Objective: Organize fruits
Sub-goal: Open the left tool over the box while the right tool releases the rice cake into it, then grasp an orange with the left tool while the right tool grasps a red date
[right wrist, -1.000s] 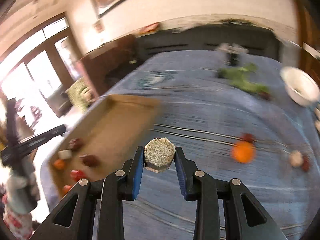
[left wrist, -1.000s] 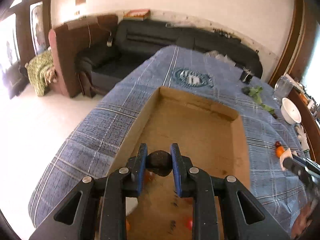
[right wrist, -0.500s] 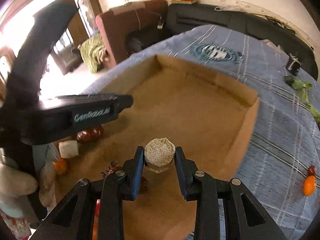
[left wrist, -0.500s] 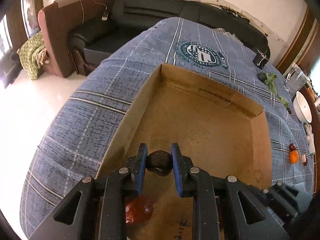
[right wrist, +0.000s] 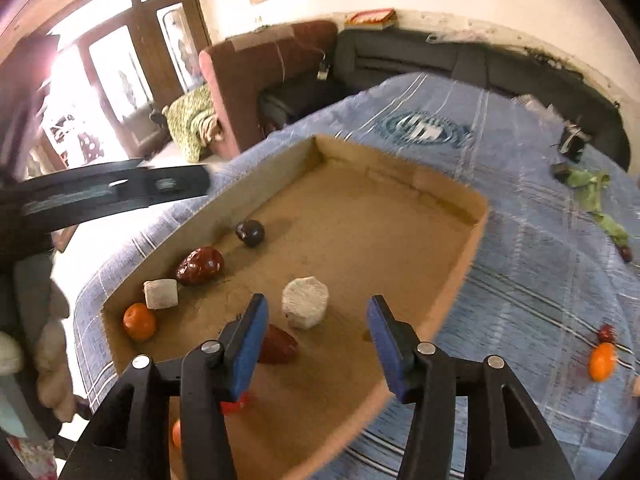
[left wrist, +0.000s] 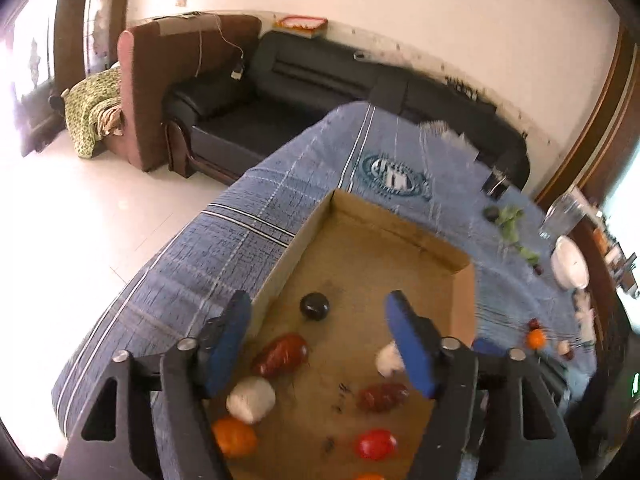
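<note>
Both tools now stand wide and carry nothing. The left tool [left wrist: 318, 338] has just been opening: the dark plum [left wrist: 315, 306] it let go lies on the box floor, mid-frame, just above the gap between its pads, not touched. Right tool [right wrist: 316, 344] also has just been opening; the pale round slice [right wrist: 305, 307] sits on the box floor between and a bit above its pads, clear of both.

So the cardboard box [right wrist: 464, 264] already has most fruit in it. What's left, as far as we can see: an orange fruit [right wrist: 601, 361] w/ a small dark red fruit [right wrist: 606, 333] just above it, out on the blue cloth of the surface [right wrist: 532, 280], far right edge of the right wrist view. In the left wrist view the same pair shows at lower right, orange one [left wrist: 536, 338], beyond the box's right wall.

That's the relation we reckon the next move turns on: leftover fruit lies to the right of the box, on the right tool's side, w/ the box wall between it and the left tool. Right hand is nearer, we judge; it would swing right, out over the wall. The orange fruit looks longer top-to-bottom in frame, so pads closing side to side would take it across its short width. Green leaves [right wrist: 592, 188] upper right are well apart from it.
</note>
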Motion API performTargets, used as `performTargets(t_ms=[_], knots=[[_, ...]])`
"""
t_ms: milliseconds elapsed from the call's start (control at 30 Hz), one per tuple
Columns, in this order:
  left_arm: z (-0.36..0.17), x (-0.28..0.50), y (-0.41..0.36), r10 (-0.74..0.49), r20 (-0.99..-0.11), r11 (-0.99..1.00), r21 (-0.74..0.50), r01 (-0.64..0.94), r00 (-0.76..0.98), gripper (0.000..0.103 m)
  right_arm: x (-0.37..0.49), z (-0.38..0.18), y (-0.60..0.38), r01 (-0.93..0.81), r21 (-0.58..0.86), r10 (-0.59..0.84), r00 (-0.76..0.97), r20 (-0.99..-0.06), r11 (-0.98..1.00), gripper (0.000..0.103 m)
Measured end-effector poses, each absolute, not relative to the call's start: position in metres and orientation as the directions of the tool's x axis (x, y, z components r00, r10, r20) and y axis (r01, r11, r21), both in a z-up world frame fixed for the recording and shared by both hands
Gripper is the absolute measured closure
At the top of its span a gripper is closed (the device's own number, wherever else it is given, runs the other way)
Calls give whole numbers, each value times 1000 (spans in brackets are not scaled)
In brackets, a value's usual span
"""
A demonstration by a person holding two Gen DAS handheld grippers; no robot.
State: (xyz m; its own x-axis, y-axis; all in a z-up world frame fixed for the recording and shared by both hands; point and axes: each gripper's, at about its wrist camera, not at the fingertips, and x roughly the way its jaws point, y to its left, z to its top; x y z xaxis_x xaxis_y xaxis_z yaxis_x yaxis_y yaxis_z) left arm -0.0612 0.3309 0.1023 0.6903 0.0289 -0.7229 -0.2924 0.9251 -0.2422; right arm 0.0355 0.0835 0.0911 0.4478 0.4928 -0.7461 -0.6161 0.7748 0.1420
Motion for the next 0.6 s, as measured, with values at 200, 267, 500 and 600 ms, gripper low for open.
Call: performTargets(t_ms=[200,267,500,600], knots=[[156,-90,323,92,-662,923,-223,-313,744,28,60,180,26,-513,251,547,581,-602,821,39],[168,-103,312,83,-614,929,-238,-284,785,11,49,195,5,-508,233,542,629,-558,829,24],[140,-117,261,-180,-588,900,-423,-109,789,6,12,132,-56,-421,108,388,665,-638,900,17],[120,-103,235,-247,-613,889,-451,-76,750,6,12,103,-105,-322,143,328,648,-687,936,17]])
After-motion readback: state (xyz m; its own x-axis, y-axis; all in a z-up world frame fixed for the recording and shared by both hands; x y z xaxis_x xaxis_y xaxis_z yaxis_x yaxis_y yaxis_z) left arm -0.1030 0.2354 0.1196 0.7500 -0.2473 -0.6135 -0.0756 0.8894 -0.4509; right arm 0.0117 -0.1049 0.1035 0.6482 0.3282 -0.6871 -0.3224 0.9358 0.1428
